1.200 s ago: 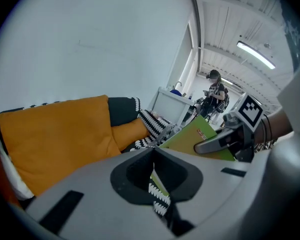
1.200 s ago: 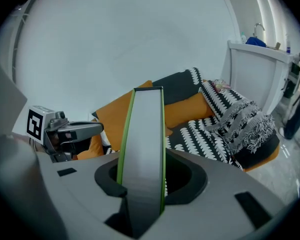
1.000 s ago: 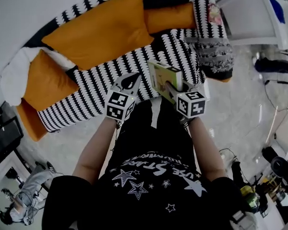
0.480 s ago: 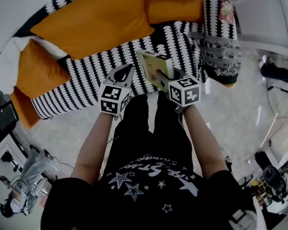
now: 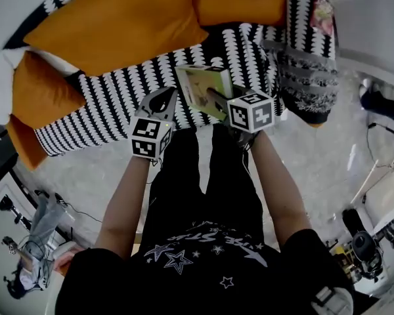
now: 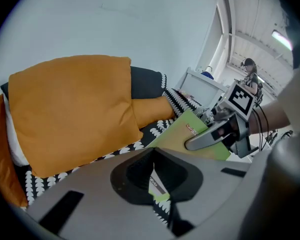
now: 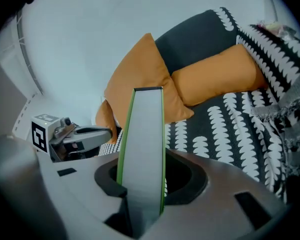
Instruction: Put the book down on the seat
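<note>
A green book (image 5: 198, 86) is clamped at its near edge by my right gripper (image 5: 217, 97), which is shut on it. It hovers tilted over the front of the black-and-white patterned sofa seat (image 5: 111, 107). In the right gripper view the book (image 7: 142, 144) stands edge-on between the jaws, page block towards the camera. My left gripper (image 5: 164, 102) is beside it on the left, jaws shut with nothing in them. The left gripper view shows the book's cover (image 6: 182, 134) held by the right gripper (image 6: 200, 140).
A large orange cushion (image 5: 118, 25) leans on the sofa back, with another (image 5: 43, 90) at the left end and an orange bolster (image 5: 240, 2) at the right. A grey knitted throw (image 5: 305, 77) drapes the right armrest. Grey floor (image 5: 328, 169) surrounds the sofa.
Both grippers have moved forward over the seat's front edge. The book went with the right gripper and now lies flatter, its cover facing up more.
</note>
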Motion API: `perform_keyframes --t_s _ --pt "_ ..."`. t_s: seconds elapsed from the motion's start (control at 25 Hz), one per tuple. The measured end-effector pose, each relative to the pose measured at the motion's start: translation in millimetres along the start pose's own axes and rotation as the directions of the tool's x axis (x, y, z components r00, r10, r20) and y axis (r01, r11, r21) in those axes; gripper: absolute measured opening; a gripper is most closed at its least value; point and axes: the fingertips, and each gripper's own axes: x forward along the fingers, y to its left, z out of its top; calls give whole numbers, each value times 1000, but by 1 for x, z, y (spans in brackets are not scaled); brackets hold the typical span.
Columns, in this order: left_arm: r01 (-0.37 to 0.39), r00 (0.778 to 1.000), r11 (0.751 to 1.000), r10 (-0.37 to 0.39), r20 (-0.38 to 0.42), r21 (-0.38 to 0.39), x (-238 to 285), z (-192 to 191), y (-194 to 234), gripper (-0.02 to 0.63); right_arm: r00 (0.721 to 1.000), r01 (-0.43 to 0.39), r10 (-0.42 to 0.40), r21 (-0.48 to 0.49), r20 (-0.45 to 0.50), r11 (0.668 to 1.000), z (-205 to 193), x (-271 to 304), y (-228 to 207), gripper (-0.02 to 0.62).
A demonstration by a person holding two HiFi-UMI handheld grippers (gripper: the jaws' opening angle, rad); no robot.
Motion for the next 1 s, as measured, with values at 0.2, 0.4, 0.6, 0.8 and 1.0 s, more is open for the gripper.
perform_keyframes --t_s 0.2,0.4,0.6,0.8,1.0 --pt "0 1000 1000 0 -21 -17 21 -9 -2 9 1000 -5 5 -11 -30 1000 -3 16 -22 143" --pt "3 1000 1000 -3 -29 -18 23 -8 -3 9 999 17 -19 -48 -48 999 1 15 -27 144" --pt "18 999 1000 -19 -36 -23 40 -4 -15 9 996 73 -75 -57 -48 996 -1 13 -54 169" --pt "31 999 999 -32 -42 -32 63 -1 -21 9 989 143 -145 -40 -43 989 -2 18 -89 263" --pt "36 998 999 -38 -57 -29 65 2 -24 9 975 220 -221 -14 -37 975 1 12 -112 296"
